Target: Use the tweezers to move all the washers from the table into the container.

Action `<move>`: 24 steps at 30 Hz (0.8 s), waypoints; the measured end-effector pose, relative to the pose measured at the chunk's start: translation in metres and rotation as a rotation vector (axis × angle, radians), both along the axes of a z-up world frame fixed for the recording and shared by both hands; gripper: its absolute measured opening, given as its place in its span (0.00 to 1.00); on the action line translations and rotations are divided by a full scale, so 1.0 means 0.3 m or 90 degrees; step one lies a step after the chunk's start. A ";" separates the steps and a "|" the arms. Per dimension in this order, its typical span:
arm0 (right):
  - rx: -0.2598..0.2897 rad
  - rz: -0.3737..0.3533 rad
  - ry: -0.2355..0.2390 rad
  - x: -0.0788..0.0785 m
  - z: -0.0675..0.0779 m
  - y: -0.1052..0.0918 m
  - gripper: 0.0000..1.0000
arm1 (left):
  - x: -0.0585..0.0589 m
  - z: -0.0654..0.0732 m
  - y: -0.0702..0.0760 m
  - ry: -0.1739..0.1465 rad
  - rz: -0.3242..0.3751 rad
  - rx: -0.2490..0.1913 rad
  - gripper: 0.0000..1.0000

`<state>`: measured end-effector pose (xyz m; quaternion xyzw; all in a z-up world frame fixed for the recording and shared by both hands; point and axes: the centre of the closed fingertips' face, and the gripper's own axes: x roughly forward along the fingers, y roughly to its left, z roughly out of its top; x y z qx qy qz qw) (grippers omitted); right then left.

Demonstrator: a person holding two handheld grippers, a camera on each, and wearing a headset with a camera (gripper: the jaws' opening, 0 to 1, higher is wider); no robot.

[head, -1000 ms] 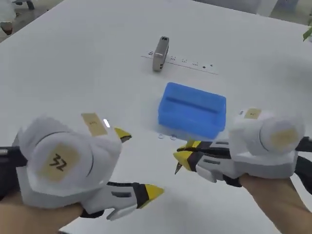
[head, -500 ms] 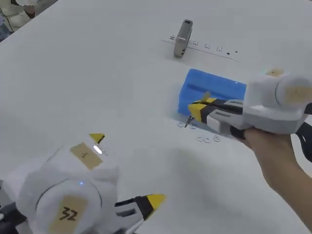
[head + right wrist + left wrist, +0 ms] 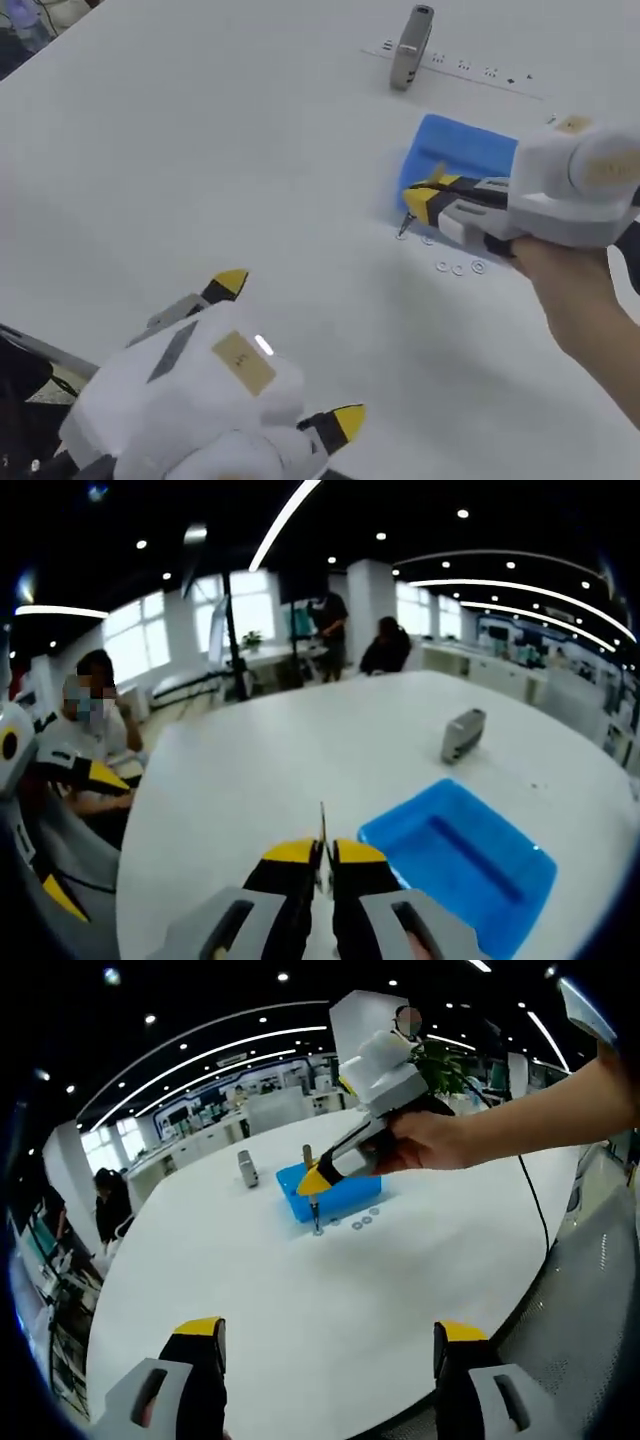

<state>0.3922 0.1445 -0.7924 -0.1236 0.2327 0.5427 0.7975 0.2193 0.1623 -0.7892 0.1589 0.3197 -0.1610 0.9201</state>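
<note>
The right tool (image 3: 414, 203), pressed together on thin tweezers (image 3: 403, 225), has swung forward since a second ago. The tips now point down at the white surface (image 3: 200, 150) beside the blue container (image 3: 465, 150). Small washers (image 3: 458, 268) lie loose nearby, none lifted yet. The left tool (image 3: 290, 350) hangs back, spread and empty.

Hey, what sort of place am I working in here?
Most likely a big open-plan office or lab hall rather than a home. It has long white tables, strip and spot lights across a dark ceiling, and other people at benches further back near large windows.
</note>
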 end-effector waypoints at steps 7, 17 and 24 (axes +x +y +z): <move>-0.011 0.008 -0.010 0.002 -0.025 -0.001 0.02 | 0.007 0.002 0.011 -0.002 0.011 -0.001 0.88; -0.011 0.015 -0.013 0.008 -0.030 0.012 0.02 | 0.008 -0.006 0.018 0.001 0.013 0.009 0.89; -0.004 0.002 0.007 0.003 -0.029 -0.001 0.02 | 0.006 -0.007 0.017 0.001 0.010 0.010 0.89</move>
